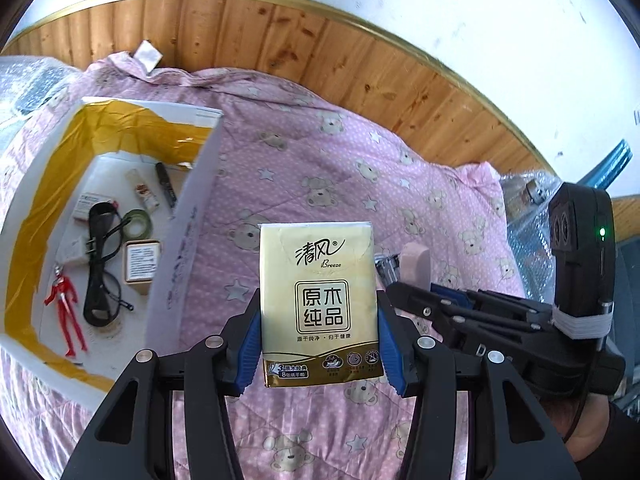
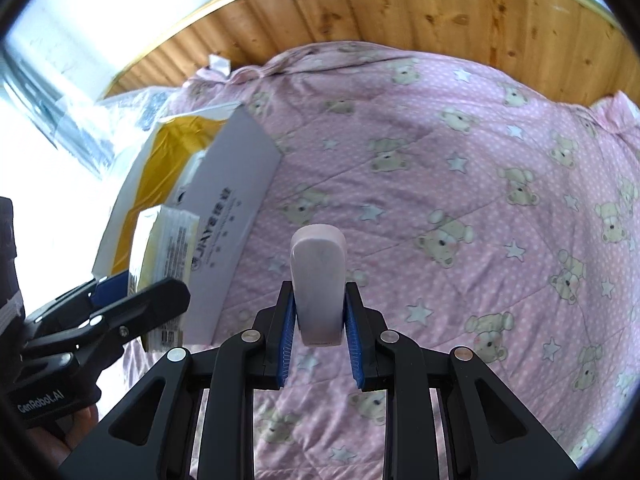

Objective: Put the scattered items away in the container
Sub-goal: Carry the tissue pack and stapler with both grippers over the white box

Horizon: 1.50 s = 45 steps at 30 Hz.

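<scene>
From the left wrist we see our left claw (image 1: 318, 344) clamped on one tissue pack (image 1: 318, 300), held above the pink bed quilt (image 1: 320, 168) beside the open box (image 1: 184, 216). We judge it light, soft and squashable; gripping its lower edges suits it. Inside the box we count about seven items.

From the right wrist, our right claw (image 2: 319, 340) pinches one smooth pale pink case (image 2: 319, 280), likely rigid and slippery.
</scene>
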{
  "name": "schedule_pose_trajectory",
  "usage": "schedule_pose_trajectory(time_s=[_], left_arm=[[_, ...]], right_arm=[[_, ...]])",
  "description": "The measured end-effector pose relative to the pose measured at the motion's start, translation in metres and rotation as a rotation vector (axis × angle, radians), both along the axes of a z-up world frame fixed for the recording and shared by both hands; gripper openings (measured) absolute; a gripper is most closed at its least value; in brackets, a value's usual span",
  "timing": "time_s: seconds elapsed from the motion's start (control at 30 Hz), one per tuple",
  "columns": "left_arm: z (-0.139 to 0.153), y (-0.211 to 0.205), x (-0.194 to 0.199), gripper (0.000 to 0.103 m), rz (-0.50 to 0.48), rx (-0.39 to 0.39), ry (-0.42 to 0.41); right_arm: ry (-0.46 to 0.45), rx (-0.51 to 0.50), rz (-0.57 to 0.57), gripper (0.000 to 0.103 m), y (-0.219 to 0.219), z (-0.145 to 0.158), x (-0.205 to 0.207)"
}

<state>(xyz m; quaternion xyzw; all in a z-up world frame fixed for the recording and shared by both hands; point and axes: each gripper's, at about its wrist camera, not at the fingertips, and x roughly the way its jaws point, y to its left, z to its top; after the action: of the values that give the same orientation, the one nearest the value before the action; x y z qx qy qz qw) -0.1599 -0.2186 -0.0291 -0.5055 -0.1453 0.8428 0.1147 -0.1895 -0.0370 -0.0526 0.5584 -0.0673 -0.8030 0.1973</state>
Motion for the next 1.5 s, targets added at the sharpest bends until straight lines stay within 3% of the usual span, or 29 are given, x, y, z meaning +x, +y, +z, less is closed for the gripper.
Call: schedule_pose_trajectory(time_s=[0.53,0.9,1.5], left_arm=[[0.020,-0.075,0.039,0.052,0.145,0.056,0.042],[0.018,-0.136,0.048,0.052,0.279,0.076,0.038],[-0.020,-0.171,0.028,0.052,0.334,0.119,-0.055]], right_arm=[[0.041,0.014,0.158,0.025,-0.082,0.027,0.017],[0.072,0.004,0.247,0.025,-0.134,0.044,0.013],[0.100,0.010,0.332,0.025,-0.200,0.052,-0.024]])
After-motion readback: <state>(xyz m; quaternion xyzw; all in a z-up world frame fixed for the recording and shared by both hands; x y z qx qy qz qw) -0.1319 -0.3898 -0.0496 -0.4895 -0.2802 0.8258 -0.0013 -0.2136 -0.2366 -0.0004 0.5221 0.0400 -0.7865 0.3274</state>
